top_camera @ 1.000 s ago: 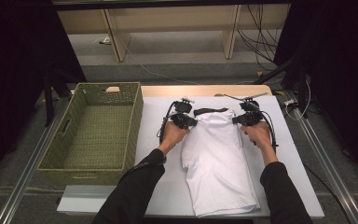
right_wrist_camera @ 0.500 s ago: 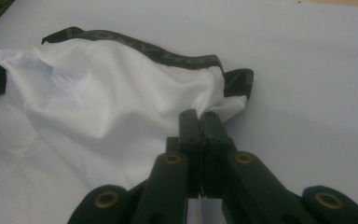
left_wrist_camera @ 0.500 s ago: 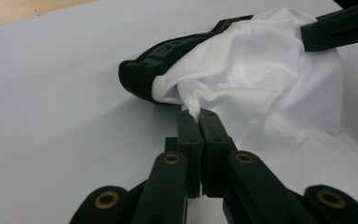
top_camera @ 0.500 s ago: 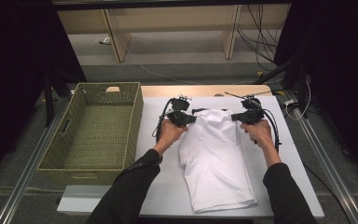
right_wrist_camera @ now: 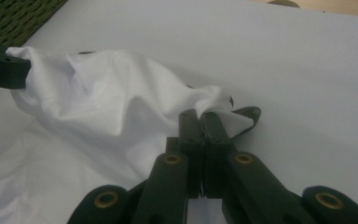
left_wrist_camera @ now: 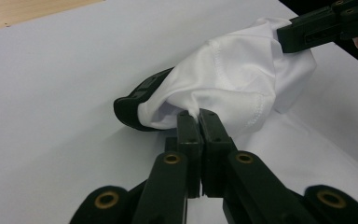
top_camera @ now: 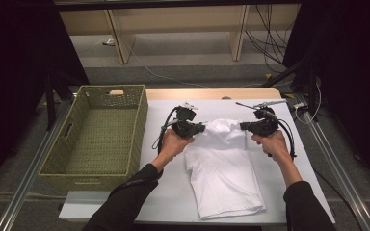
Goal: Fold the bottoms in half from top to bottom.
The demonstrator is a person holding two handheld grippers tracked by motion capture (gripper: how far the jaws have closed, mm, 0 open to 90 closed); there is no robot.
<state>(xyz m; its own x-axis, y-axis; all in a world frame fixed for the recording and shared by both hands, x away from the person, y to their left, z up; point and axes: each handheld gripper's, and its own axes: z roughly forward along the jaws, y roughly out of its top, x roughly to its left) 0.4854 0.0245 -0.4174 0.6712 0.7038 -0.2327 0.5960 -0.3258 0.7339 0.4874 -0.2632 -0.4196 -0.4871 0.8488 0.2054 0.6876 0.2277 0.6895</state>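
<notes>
A white T-shirt [top_camera: 224,178] with a black collar [left_wrist_camera: 133,105] lies lengthwise on the white table cover [top_camera: 173,192], hem toward the person. Its collar end is lifted and bunched between the two grippers. My left gripper [top_camera: 201,128] is shut on the shirt's left shoulder edge, and the left gripper view shows the jaws [left_wrist_camera: 198,114] pinching white cloth [left_wrist_camera: 233,79]. My right gripper [top_camera: 243,126] is shut on the right shoulder edge, its tips [right_wrist_camera: 199,115] closed on the fabric [right_wrist_camera: 107,98] beside the collar [right_wrist_camera: 247,114]. Each gripper shows in the other's view: the right gripper [left_wrist_camera: 317,28], the left gripper [right_wrist_camera: 2,67].
A green woven basket [top_camera: 137,139] stands empty at the table's left. A bare wooden strip [top_camera: 212,93] runs along the table's far edge. Cables [top_camera: 289,139] trail from the grippers, and more hang at the back right.
The shirt's collar end, flat on the table a second ago, is now raised and bunched between the grippers. The collar no longer shows from above. Both hands have shifted slightly toward the person.
</notes>
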